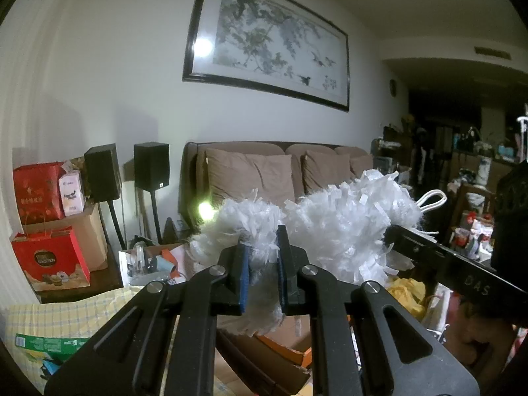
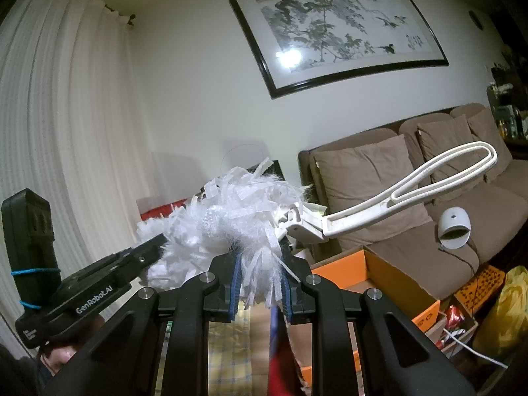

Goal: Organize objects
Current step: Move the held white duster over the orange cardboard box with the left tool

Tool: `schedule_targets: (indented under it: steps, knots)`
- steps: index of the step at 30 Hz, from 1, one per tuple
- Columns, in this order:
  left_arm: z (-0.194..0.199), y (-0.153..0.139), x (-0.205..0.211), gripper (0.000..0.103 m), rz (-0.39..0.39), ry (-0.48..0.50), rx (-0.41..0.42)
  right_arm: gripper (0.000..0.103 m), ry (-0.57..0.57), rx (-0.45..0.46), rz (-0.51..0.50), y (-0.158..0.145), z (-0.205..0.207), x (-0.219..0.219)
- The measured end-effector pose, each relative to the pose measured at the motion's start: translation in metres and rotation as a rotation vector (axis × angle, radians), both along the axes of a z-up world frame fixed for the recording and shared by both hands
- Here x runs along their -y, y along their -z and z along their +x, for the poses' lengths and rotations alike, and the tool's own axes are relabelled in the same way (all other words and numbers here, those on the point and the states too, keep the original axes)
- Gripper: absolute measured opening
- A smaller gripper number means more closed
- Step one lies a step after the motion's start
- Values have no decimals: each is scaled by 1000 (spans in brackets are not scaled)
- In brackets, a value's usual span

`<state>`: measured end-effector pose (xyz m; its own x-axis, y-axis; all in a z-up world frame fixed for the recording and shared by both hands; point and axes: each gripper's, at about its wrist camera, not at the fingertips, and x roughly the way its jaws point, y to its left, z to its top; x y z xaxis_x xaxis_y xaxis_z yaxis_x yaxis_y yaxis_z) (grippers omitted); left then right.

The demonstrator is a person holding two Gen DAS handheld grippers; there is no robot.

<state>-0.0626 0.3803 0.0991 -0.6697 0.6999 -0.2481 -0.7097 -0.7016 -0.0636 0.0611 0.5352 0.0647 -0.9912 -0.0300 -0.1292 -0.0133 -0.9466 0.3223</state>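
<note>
**Left wrist and right wrist views: both grippers clamped on one white duster**

Left wrist view, from the left edge: red gift boxes (image 1: 49,227) are stacked on a dark side table, with two black speakers (image 1: 127,171) on stands just beside them against the white wall. A yellow checked cloth (image 1: 66,313) lies lower left. In the middle, the left gripper (image 1: 262,270) has its blue-padded tongs drawn narrow, pinching a tuft of the fluffy white duster (image 1: 323,224) — the fibres bulge out above and below the pads. Behind it runs a brown sofa (image 1: 264,171) under a framed ink painting (image 1: 267,39). To the right, the right gripper (image 1: 429,247) reaches in from the edge and meets the duster's far end, where the white loop handle (image 1: 432,199) pokes out.

Right wrist view, from the left edge: white curtains (image 2: 49,115) hang beside the wall, and the left gripper (image 2: 145,250) comes in low, its tip buried in the duster's head (image 2: 224,224). In the centre, the right gripper (image 2: 260,283) also holds its tongs narrow on the white fibres near the handle joint. The handle (image 2: 412,184) slants up to the right, in the air over an open orange cardboard box (image 2: 379,277), with the sofa (image 2: 429,171) behind — the whole duster is held aloft between the two grippers. A yellow bag (image 2: 505,313) sits at the far right.
</note>
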Motion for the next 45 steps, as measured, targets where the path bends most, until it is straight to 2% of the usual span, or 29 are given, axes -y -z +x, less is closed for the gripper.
schedule_targets:
  steps: [12, 45]
  knots:
    - [4, 0, -10, 12, -5, 15, 1, 19, 21, 2, -10, 1, -2, -7]
    - [-17, 16, -20, 12, -19, 8, 40, 19, 37, 46, -22, 11, -18, -15]
